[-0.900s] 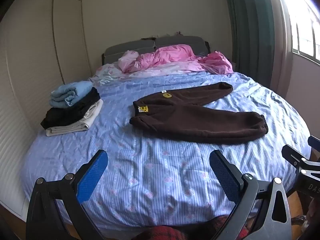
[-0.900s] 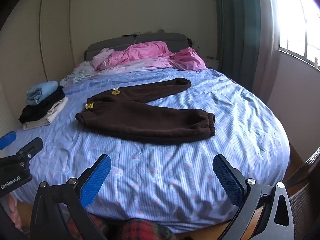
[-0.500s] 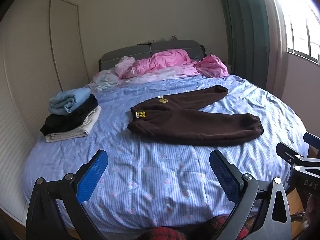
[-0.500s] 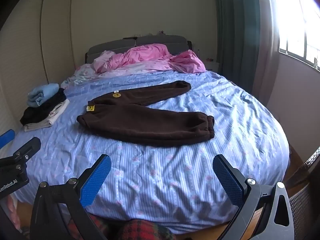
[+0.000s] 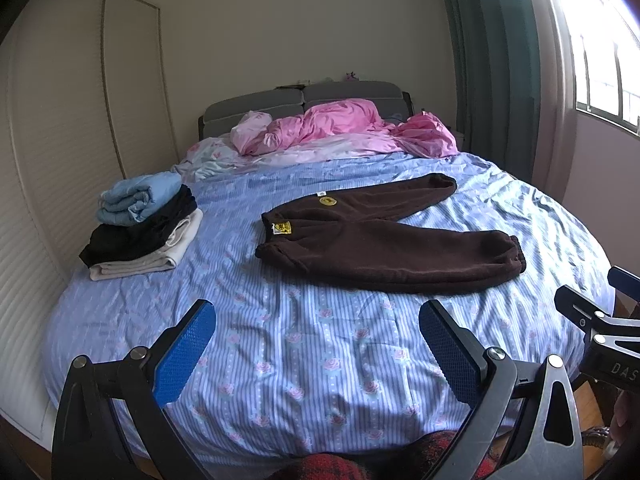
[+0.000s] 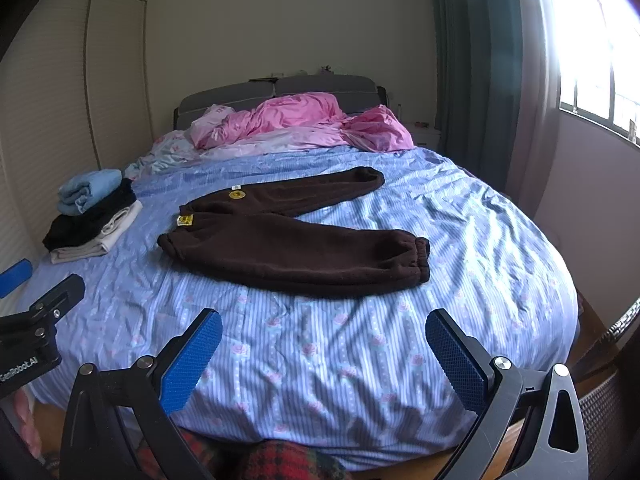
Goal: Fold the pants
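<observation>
Dark brown fleece pants [image 5: 384,240] lie flat on the blue striped bed [image 5: 304,344], waistband to the left, legs spread to the right; they also show in the right wrist view [image 6: 296,244]. My left gripper [image 5: 316,344] is open and empty, held above the bed's near edge, short of the pants. My right gripper [image 6: 322,350] is open and empty too, beside it to the right. Each gripper's side shows in the other's view: the right one [image 5: 600,332] and the left one [image 6: 36,320].
A stack of folded clothes [image 5: 140,228] sits on the bed's left side. Pink bedding [image 5: 340,128] is bunched at the grey headboard. A wardrobe wall is on the left, a curtain and window [image 6: 592,60] on the right. A wicker basket [image 6: 608,412] stands at the right foot.
Both views have tilted up slightly, so the bed and pants sit a little lower in frame. Both grippers stay open and empty. The pants have not moved.
</observation>
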A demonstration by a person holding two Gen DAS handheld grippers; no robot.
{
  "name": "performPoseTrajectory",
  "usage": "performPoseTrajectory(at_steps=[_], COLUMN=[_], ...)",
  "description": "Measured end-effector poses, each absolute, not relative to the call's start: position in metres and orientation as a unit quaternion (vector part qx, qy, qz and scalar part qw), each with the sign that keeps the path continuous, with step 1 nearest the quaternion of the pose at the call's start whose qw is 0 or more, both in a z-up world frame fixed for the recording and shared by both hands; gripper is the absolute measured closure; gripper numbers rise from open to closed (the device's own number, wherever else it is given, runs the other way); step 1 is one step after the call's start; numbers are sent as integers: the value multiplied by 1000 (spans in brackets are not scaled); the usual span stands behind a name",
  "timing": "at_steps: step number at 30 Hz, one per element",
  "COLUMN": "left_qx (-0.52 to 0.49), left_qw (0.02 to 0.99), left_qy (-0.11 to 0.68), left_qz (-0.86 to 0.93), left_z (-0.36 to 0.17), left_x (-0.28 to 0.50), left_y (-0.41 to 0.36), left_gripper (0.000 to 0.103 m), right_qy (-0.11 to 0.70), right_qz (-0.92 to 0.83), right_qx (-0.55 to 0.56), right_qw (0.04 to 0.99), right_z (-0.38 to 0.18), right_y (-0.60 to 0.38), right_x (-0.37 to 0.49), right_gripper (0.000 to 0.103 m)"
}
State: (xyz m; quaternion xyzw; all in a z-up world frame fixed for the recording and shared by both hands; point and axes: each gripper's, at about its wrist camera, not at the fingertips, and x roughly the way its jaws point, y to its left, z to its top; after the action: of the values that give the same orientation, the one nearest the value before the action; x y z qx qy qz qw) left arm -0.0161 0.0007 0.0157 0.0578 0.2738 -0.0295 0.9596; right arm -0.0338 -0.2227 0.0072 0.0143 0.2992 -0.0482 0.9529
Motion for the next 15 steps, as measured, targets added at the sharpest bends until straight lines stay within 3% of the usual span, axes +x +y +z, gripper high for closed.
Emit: performPoseTrajectory(at_steps=[15], left_qx=[58], left_qw=[960], left_qy=[274], left_qz=[-29], left_z=[14], left_x=[-16], left_y=[1], left_gripper=[0], right_qy=[298], right_qz=[-48], right_qx=[13], right_qw=[953], right_z=[6], right_y=[-220], right_x=[-36], right_gripper=[0])
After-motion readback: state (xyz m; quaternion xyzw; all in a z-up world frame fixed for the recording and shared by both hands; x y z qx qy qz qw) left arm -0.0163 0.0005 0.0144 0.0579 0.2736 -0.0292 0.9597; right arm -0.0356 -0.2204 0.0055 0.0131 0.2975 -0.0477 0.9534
